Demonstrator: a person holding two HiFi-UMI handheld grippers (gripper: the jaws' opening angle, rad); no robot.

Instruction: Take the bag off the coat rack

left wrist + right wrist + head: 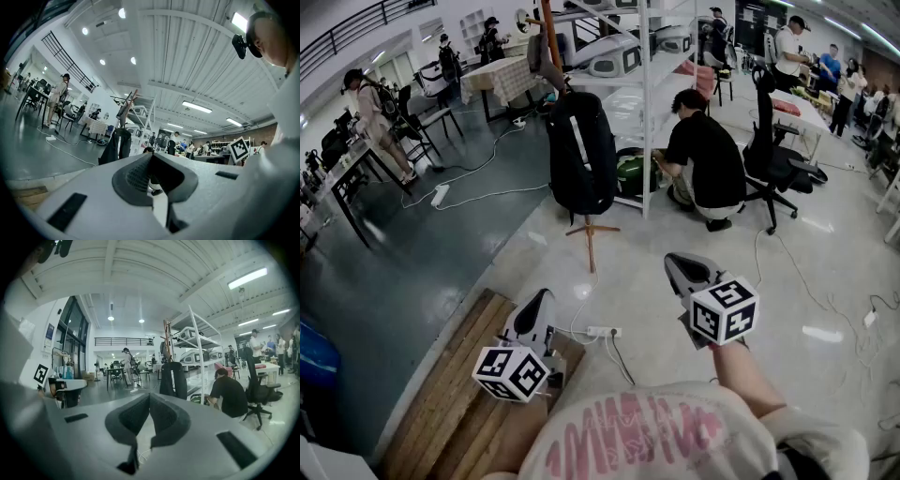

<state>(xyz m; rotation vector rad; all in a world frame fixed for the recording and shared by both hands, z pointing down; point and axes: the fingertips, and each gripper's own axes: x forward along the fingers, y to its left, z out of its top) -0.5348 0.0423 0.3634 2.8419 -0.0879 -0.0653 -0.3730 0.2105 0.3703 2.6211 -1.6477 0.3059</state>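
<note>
- My left gripper (540,302) and right gripper (679,266), jaws pressed together on nothing, point ahead.
- Well beyond both tips, the black backpack (581,155) hangs on the wooden coat rack (549,37).
- Reach not yet begun, I judge; next: close in, spread jaws at its top.

The bag (581,155) is matt cloth, the coat rack (590,239) wood, the floor (675,262) glossy.

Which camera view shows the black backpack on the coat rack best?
The head view: the whole backpack hangs large on the coat rack. Both gripper views show it small and distant beyond their jaws.
</note>
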